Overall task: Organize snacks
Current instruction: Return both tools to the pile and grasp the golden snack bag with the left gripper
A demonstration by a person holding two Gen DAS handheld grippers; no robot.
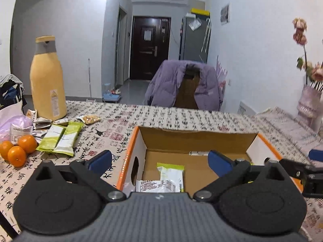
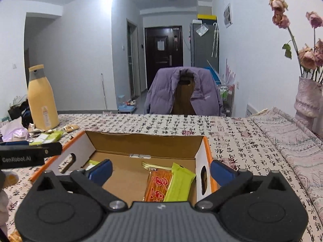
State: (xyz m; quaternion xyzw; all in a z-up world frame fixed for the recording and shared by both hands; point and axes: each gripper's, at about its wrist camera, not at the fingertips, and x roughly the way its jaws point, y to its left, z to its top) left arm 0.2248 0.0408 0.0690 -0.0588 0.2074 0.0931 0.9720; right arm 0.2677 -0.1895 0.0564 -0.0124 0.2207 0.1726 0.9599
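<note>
- Left gripper (image 1: pixel 160 162) hangs over the cardboard box (image 1: pixel 129 153), fingers spread wide, holding nothing
- Right gripper (image 2: pixel 160 171) over the same box, fingers likewise apart and empty
- Inside the box: white packet (image 1: pixel 171 176), orange packet (image 2: pixel 158 185), green packet (image 2: pixel 179 183)
- Left of the box on the worktop (image 1: pixel 181 117): green bars (image 1: pixel 60 139), oranges (image 1: pixel 17 148), yellow bottle (image 1: pixel 47 84)

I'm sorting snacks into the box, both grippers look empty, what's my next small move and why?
Probably swing the open left gripper left toward the green packets beside the oranges; they lie outside the box, which already holds several snacks.
</note>
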